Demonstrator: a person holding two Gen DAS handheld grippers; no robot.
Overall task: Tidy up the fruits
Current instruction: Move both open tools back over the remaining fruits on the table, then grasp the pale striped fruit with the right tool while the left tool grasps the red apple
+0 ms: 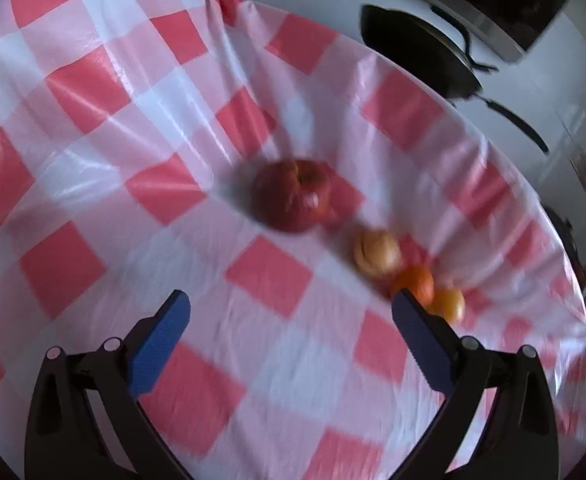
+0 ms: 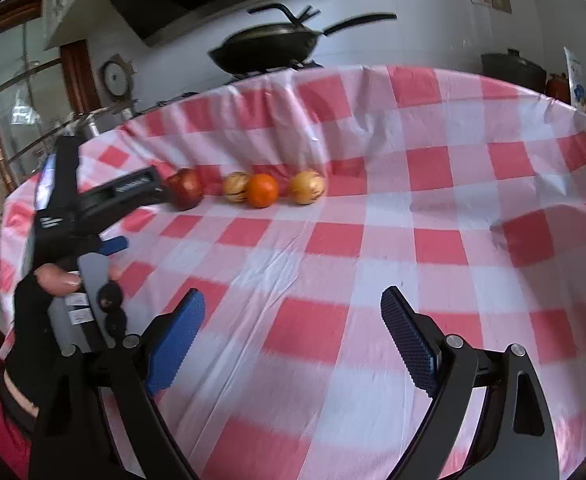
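1. Our left gripper (image 1: 291,300) has its blue fingers (image 1: 161,344) spread wide, holding nothing.
2. Our right gripper (image 2: 293,300) is wide open and empty too.
3. Our gloved left hand (image 2: 43,292) grips its handle.

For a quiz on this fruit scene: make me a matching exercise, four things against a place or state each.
Things:
1. red apple
2. orange fruit
3. black pan
4. right tongs

Places or states:
A. between two pale yellowish fruits
B. open, nothing between the pads
C. behind the checked tablecloth's far edge
D. left end of the fruit row, in the right wrist view

Pairs: 1-D, 2-A, 3-C, 4-B
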